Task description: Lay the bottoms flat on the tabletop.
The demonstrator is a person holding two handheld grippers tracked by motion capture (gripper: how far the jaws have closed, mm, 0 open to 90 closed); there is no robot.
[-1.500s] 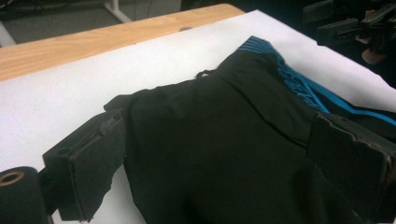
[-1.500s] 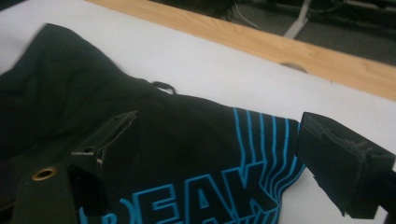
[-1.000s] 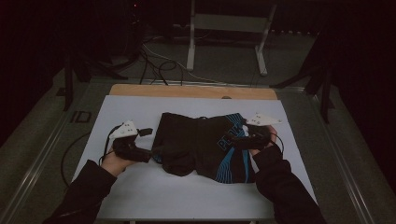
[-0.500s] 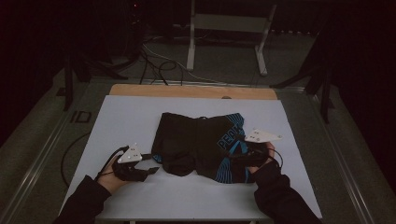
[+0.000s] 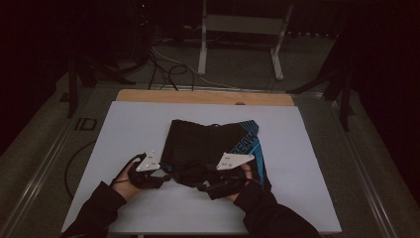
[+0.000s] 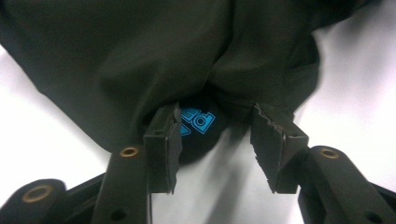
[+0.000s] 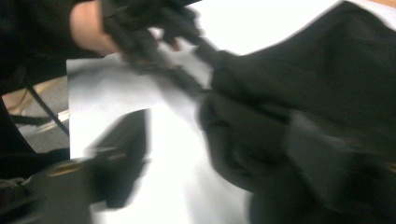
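Black shorts (image 5: 208, 148) with a blue printed panel on one side lie flat on the white table (image 5: 307, 163). My left gripper (image 5: 166, 176) is at the shorts' near left corner. In the left gripper view its jaws (image 6: 217, 130) have just been closing, and a bunched hem with blue letters (image 6: 198, 122) sits between the pads, still with a gap. My right gripper (image 5: 202, 187) lies at the near hem and points left. The right gripper view is blurred. Its jaws (image 7: 215, 140) have also been closing, with white table between the left jaw and the cloth (image 7: 299, 93).
A wooden strip (image 5: 198, 96) runs along the table's far edge. Beyond it on the dark floor are a metal stand (image 5: 242, 29) and loose cables (image 5: 163, 64). A cable (image 5: 74, 163) trails off the table's left side. The other hand and its gripper (image 7: 154, 37) show in the right gripper view.
Both hands have come down toward the shorts' near hem. The right gripper swung left along that hem. Both pairs of jaws stand narrower than before.
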